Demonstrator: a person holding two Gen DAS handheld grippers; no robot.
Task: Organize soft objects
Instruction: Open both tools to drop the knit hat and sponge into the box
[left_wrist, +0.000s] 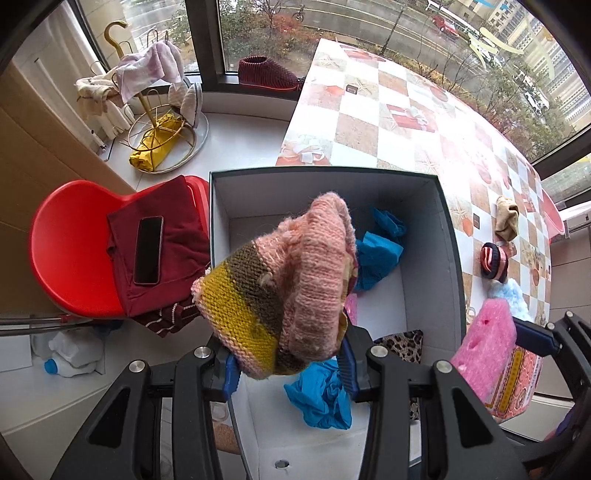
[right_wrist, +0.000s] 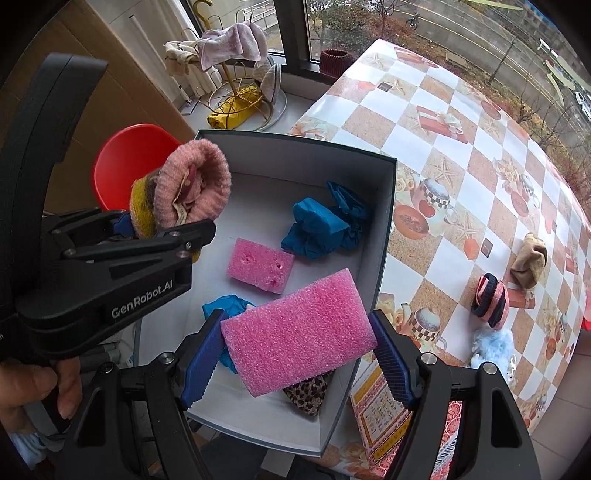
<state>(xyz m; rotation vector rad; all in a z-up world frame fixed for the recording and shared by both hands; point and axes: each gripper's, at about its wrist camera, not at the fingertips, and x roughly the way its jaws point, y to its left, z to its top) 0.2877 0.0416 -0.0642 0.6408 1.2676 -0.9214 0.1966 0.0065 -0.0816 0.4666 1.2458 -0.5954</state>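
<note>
My left gripper (left_wrist: 290, 365) is shut on a pink, brown and yellow knitted hat (left_wrist: 284, 280) and holds it above the open grey box (left_wrist: 325, 177). The hat also shows in the right wrist view (right_wrist: 188, 188), over the box's left side. My right gripper (right_wrist: 297, 354) is shut on a pink foam block (right_wrist: 295, 328) above the box's near right part (right_wrist: 384, 229); the block shows in the left wrist view (left_wrist: 487, 350). In the box lie another pink foam block (right_wrist: 260, 265), crumpled blue cloths (right_wrist: 321, 225) and a leopard-print piece (right_wrist: 308, 393).
On the checkered table (right_wrist: 461, 147) lie a striped pink and navy roll (right_wrist: 489, 301), a tan cloth (right_wrist: 528, 266) and a light blue fluffy item (right_wrist: 493, 345). A red chair (left_wrist: 70, 251) with a maroon garment and a phone (left_wrist: 148, 250) stands left of the box.
</note>
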